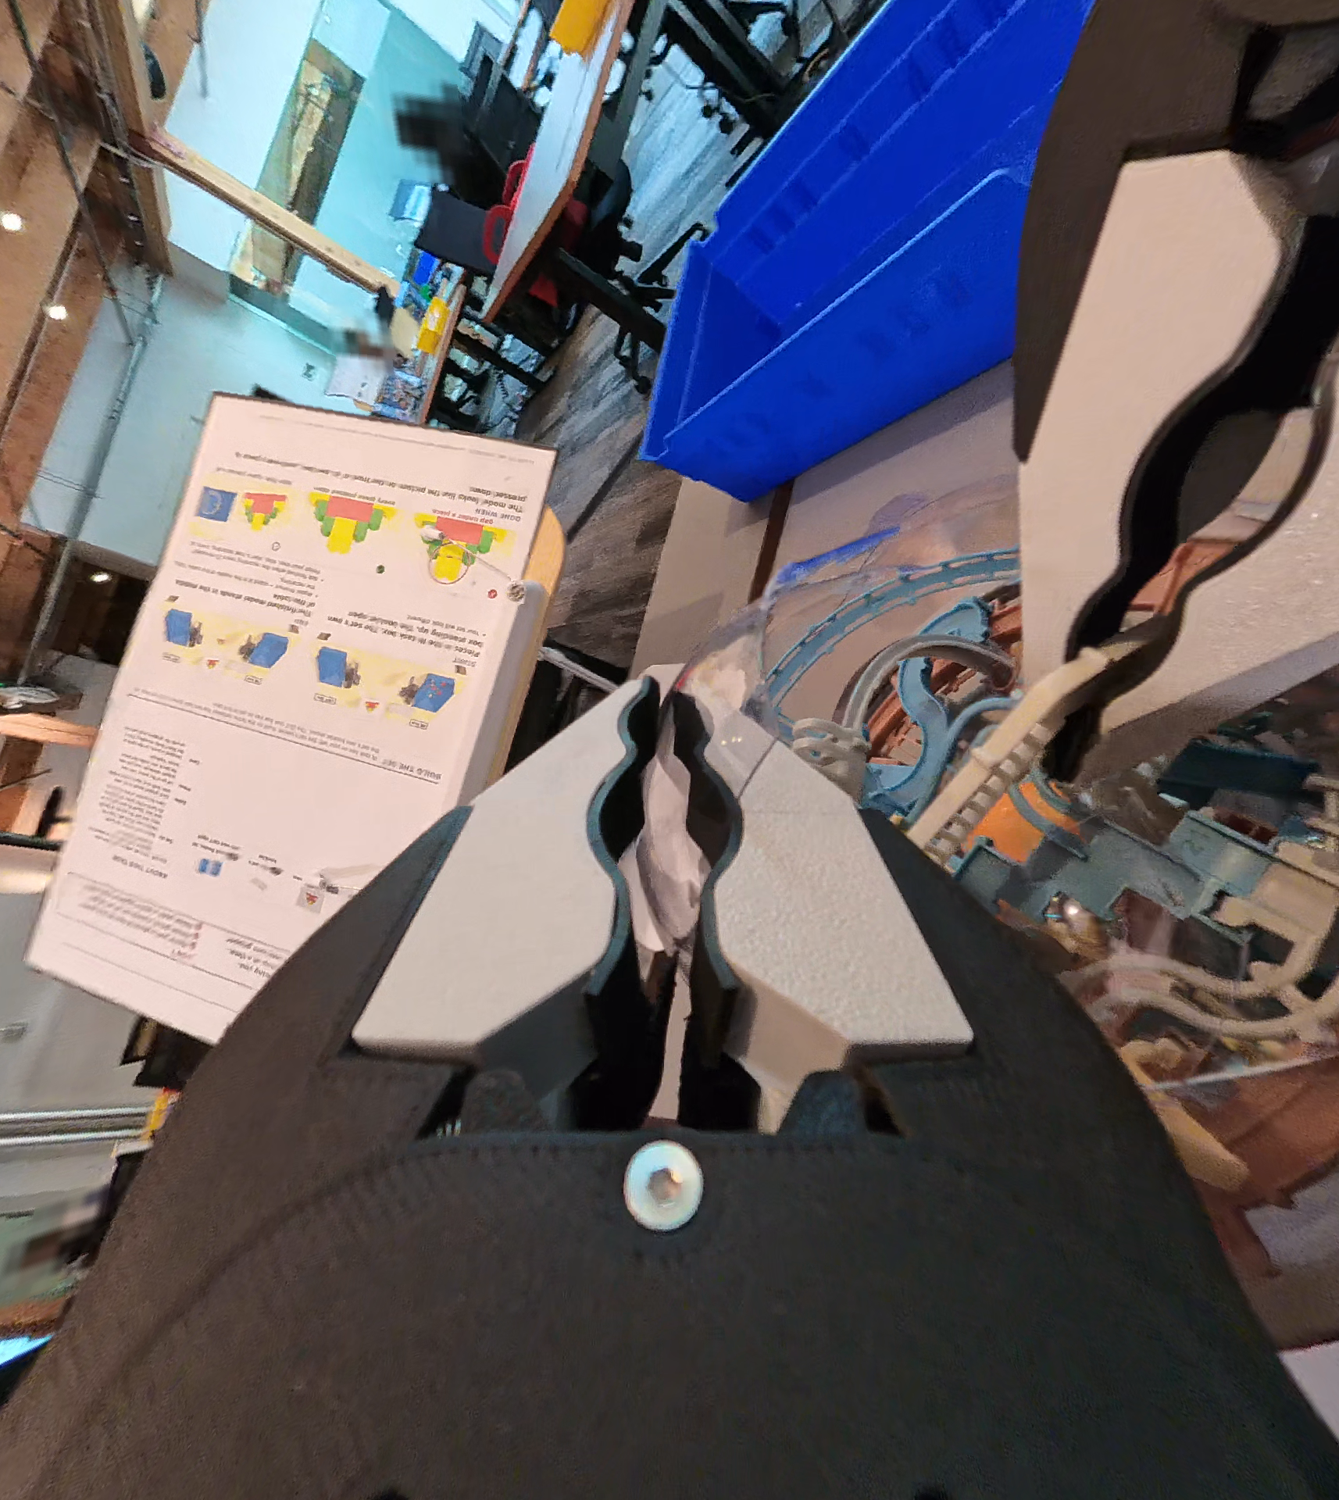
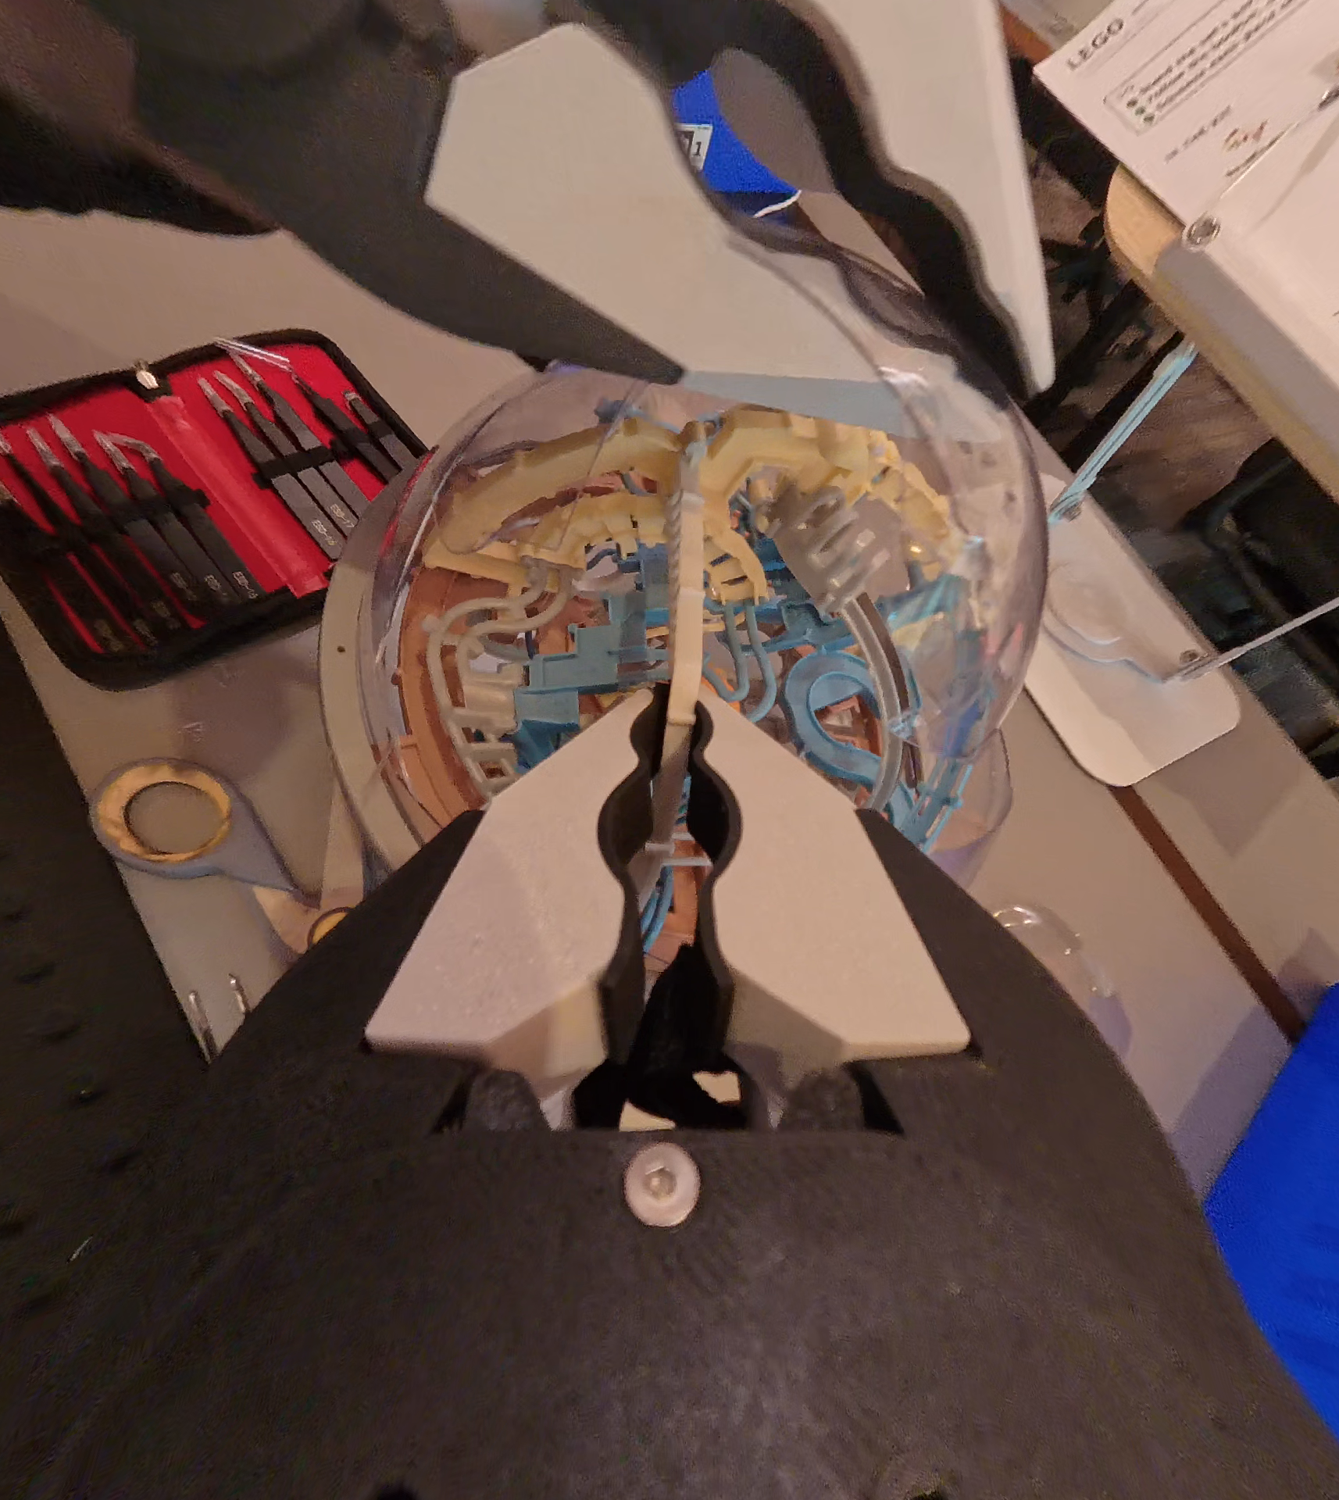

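A clear ball maze (image 2: 569,633) with blue, cream, brown and grey tracks inside sits on a grey table (image 2: 244,714). My right gripper (image 2: 678,706) is shut on a cream strip (image 2: 686,649) of the maze, which runs up from its fingertips. In the left wrist view the right gripper (image 1: 1088,649) pinches the end of the same toothed cream strip (image 1: 999,755). My left gripper (image 1: 662,690) is shut on the rim of the ball's clear shell (image 1: 772,674). Its fingers (image 2: 609,203) reach in over the top of the shell (image 2: 999,519) in the right wrist view.
An open red tweezer case (image 2: 163,503) lies left of the ball. A grey piece with a brass ring (image 2: 171,812) lies near it. A blue bin (image 1: 853,268) stands behind the table. A printed sheet on a stand (image 1: 309,690) stands at the table's side. My hands' fingertips stand some 9 centimetres from each other. My right gripper's tips are some 30 centimetres from the open red tweezer case (image 2: 163,503).
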`<move>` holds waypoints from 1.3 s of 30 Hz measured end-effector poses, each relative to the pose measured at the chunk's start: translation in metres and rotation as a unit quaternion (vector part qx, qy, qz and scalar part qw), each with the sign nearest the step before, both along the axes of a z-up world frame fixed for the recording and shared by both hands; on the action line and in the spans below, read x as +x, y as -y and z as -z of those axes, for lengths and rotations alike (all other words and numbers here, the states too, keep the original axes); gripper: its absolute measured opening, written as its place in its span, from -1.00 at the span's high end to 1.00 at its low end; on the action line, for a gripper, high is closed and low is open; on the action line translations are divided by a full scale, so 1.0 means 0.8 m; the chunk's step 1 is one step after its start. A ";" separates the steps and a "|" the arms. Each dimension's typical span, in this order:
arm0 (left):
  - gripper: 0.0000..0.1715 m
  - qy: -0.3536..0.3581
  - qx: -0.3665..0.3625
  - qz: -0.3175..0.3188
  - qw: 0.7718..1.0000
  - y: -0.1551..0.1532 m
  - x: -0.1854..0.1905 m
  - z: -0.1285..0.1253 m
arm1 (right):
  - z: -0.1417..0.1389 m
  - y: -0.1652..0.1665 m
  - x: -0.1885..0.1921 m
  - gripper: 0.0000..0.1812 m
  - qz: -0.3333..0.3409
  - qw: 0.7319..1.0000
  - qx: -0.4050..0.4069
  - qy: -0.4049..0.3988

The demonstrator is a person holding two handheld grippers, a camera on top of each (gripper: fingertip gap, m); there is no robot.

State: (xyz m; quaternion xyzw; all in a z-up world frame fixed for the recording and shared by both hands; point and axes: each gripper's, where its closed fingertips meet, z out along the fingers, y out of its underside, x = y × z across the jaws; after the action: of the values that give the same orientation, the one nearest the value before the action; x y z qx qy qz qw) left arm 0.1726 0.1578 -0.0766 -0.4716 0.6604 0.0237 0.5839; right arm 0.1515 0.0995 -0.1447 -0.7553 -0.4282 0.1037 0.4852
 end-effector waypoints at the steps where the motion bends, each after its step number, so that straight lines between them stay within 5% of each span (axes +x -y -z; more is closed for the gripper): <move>1: 0.99 -0.007 -0.018 0.007 1.000 0.002 0.000 0.001 | 0.000 0.001 -0.002 1.00 -0.004 1.000 0.010 0.005; 10: 0.96 -0.134 -0.097 0.083 0.983 0.002 -0.004 0.012 | -0.001 0.005 -0.015 0.99 0.001 0.998 0.065 0.017; 13: 0.97 -0.152 -0.058 0.093 0.982 0.000 0.002 0.017 | -0.004 -0.002 -0.011 0.98 0.016 0.997 0.072 0.017; 18: 1.00 -0.113 -0.016 0.085 0.990 -0.001 -0.001 0.011 | -0.034 0.008 -0.005 0.86 0.025 0.995 0.084 -0.045; 20: 1.00 -0.089 -0.014 0.075 0.993 -0.005 -0.008 0.011 | -0.054 0.023 -0.005 0.52 0.016 0.992 0.105 -0.062; 25: 1.00 0.005 0.060 0.100 0.993 0.021 -0.011 -0.012 | -0.080 0.045 0.005 0.42 0.054 0.983 0.163 -0.072; 29: 1.00 0.065 0.100 0.107 0.987 0.032 -0.023 -0.022 | -0.048 0.054 0.003 0.31 0.047 0.989 0.124 -0.069; 39: 0.97 0.155 0.038 0.088 0.983 0.057 -0.071 -0.001 | 0.000 0.072 -0.058 0.91 -0.011 0.992 0.126 0.023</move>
State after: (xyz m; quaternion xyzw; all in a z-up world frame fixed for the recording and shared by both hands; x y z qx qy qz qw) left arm 0.1157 0.1118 -0.0757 -0.3874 0.5992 -0.0765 0.6964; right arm 0.1047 0.0421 -0.1448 -0.6855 -0.4568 0.0366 0.5657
